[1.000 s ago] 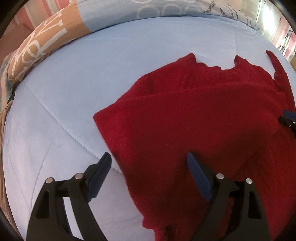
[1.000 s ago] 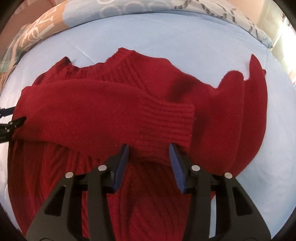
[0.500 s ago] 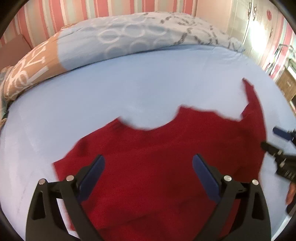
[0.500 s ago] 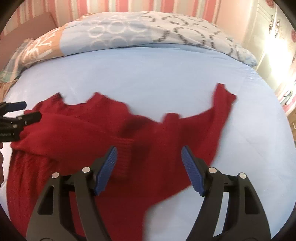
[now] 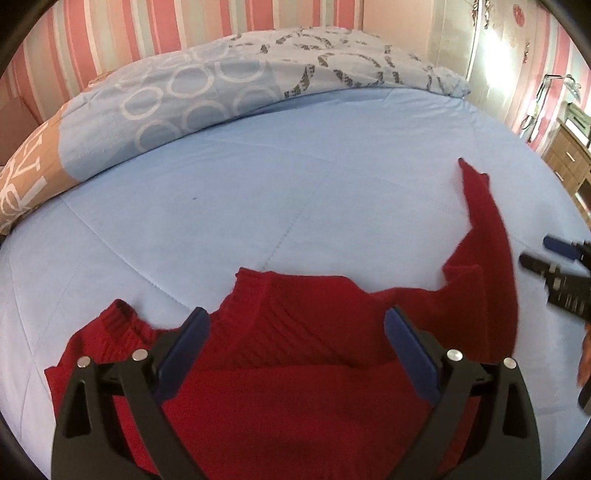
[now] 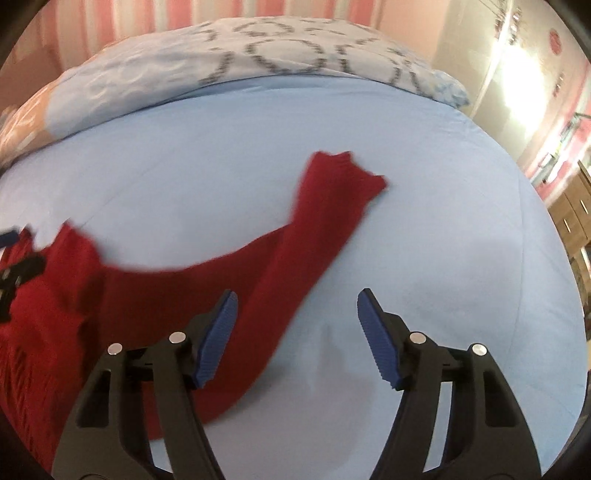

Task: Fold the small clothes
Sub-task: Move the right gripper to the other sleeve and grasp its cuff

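A: Left wrist view first. What of the left gripper?
B: Jaws spread wide, released, nothing pinched; hanging above the red sweater, which spans the gap below them.
A: And the sweater?
B: Lying on the blue bed, near edge of view. Ribbed collar just beyond the jaws, a cuff bunched near left. One sleeve stretched away to the far right, tip flat on the bed.
A: Anything else there?
B: Right gripper at the right edge, just beside that sleeve, apart from it. Patterned duvet rolled along the far side, striped wall behind.
A: Now the right wrist view.
B: Right gripper closing, yet still apart and gripping nothing; only bare bed between the pads. Left pad next to the sleeve's edge; contact hard to tell through blur.
A: Sleeve position?
B: Running from the sweater at near left up toward the far middle, cuff end flat on the bed. Left gripper peeking in at the left edge, over the sweater body.
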Motion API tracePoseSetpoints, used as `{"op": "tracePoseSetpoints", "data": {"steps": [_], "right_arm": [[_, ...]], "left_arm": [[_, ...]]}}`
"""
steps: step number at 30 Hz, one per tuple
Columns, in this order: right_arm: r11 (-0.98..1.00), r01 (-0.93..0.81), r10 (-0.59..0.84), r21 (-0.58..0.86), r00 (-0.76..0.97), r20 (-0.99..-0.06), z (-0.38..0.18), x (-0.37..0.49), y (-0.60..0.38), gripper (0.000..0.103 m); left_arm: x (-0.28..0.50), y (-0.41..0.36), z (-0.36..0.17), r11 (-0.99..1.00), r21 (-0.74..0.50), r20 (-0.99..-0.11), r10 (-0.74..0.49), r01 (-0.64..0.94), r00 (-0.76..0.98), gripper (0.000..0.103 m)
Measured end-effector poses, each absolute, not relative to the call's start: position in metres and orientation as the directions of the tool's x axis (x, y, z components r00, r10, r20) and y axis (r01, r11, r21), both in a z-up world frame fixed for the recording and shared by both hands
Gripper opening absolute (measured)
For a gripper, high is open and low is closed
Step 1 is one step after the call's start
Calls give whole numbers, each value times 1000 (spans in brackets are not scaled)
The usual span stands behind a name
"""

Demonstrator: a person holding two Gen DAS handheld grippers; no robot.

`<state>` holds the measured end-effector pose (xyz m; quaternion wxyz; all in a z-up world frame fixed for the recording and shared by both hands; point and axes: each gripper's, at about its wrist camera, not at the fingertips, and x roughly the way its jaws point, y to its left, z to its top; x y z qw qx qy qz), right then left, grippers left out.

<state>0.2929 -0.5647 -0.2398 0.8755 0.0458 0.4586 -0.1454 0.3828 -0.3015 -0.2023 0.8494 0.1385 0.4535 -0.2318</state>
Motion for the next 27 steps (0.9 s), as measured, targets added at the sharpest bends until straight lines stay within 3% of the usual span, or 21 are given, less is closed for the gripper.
{"op": "tracePoseSetpoints", "data": {"steps": [4,13,15,16,17,19,27], "right_arm": [[939,342,-226,-37,532,-816,-246,313,-593,61],[939,340,-122,55,477,-870,-287,364,-622,59],[949,314,-123,42,489,-864,-289,367,-615,47],[955,295,-116,39,491,-863,-288,368,-610,27],[959,285,-134,13,490,-861,-286,368,-603,18],[964,263,-178,-46,504,-845,-280,366,-588,7],[978,176,-201,-113,646,-736,-207,316,-524,6]], "left_arm": [[399,-303,-213,876,-23,-840,-278,482,466,96],[424,-314,-223,902,31,-838,-211,431,503,96],[425,-316,-224,897,57,-840,-193,438,506,96],[425,-316,-225,895,68,-842,-186,441,507,96],[425,-316,-225,892,77,-843,-180,446,507,96],[424,-313,-226,888,88,-847,-172,452,503,96],[419,-283,-224,894,75,-863,-164,441,478,96]]}}
